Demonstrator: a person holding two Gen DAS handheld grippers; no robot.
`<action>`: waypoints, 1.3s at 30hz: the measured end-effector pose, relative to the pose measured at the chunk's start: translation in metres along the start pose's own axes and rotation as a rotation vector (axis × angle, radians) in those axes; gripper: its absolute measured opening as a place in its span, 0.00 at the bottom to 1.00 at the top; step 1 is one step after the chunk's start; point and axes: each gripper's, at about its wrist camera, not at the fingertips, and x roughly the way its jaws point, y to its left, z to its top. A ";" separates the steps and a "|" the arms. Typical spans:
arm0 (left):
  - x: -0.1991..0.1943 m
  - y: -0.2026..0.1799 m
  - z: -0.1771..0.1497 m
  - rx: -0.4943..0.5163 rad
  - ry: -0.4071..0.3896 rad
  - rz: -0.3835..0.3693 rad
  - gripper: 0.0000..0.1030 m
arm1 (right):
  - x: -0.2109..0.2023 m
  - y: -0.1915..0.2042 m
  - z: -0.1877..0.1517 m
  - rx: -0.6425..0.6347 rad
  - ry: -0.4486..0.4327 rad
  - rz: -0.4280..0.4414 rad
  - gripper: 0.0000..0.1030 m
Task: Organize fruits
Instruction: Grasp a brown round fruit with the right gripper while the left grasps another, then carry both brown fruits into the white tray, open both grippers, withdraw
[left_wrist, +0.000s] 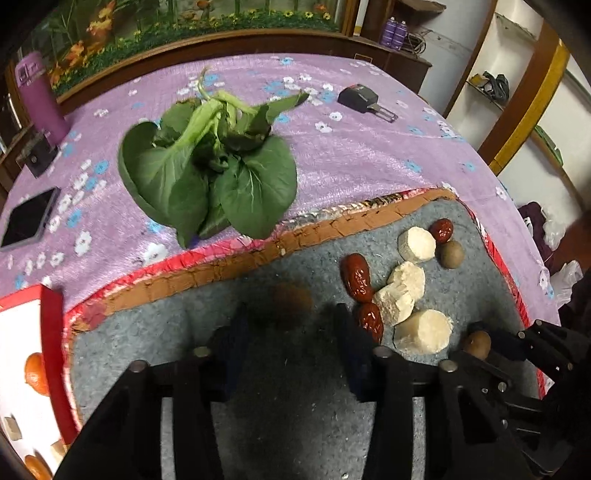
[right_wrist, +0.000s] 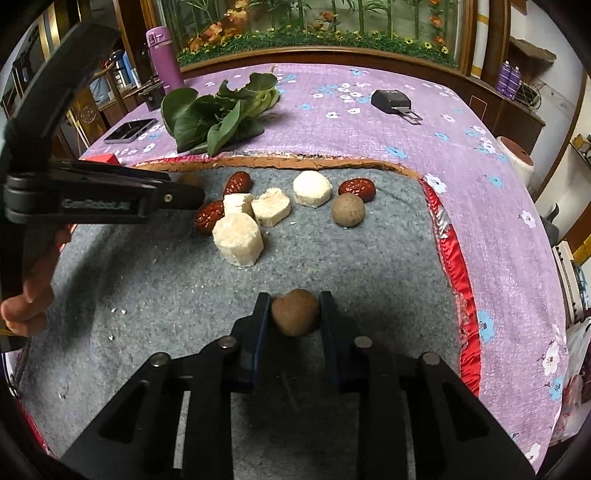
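- left gripper over grey mat, jaws apart, blurry brown longan just past the tips, not gripped
- red dates, white cut chunks, loose longan clustered mid-mat
- right gripper clamped on another longan at the mat's near side

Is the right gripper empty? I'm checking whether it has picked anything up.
No, the right gripper is closed on a round brown fruit, its two fingers pressing either side of it above the grey mat.
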 end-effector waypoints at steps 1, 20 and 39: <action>0.001 -0.001 0.000 0.004 -0.001 0.005 0.38 | 0.000 0.000 0.000 0.002 -0.001 0.002 0.27; 0.002 -0.002 0.003 -0.024 -0.039 0.047 0.19 | 0.000 -0.003 0.000 0.033 -0.011 0.011 0.27; -0.131 0.124 -0.051 -0.259 -0.176 0.206 0.19 | -0.029 0.075 0.042 -0.029 -0.056 0.206 0.27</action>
